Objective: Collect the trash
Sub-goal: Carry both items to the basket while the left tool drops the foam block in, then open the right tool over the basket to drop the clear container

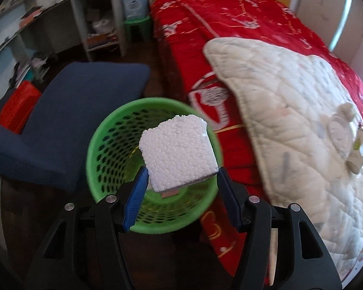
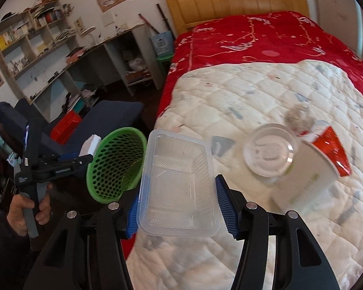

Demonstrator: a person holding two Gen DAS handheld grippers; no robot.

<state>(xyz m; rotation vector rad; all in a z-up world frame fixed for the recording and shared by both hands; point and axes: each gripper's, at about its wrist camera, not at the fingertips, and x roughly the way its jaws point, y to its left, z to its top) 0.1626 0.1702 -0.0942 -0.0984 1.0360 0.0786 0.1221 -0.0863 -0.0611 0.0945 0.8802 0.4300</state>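
Here the left gripper (image 1: 181, 183) hangs over the mouth of a green mesh basket (image 1: 109, 145), with a white block of foam (image 1: 179, 152) between its blue pads. The foam's lower left corner sits against the left pad; the right pad looks just clear of the block's edge, so whether the foam is truly pinched cannot be told from the left wrist view. In the right wrist view that same gripper (image 2: 86, 155) shows side-on at the basket's rim (image 2: 123, 130), the foam (image 2: 90, 145) at its tip, and a hand (image 2: 24, 213) wrapped round its grey handle. The right gripper (image 2: 177, 205) is partly closed on a clear plastic tray (image 2: 179, 183), its blue pads pressing the tray's two long sides, and it holds the tray up in front of the bed, beside the basket. On the white quilt (image 2: 242, 96) that covers part of the red bedspread (image 2: 254, 36) more rubbish remains: a clear round lid (image 2: 269, 153), a white paper cup (image 2: 307, 178) lying tilted next to it, and a red wrapper (image 2: 334, 149) at the cup's mouth. The basket stands on the dark floor between the bed and a navy upholstered seat (image 1: 72, 111). Behind, a cluttered surface (image 2: 84, 48) and shelves run along the wall.
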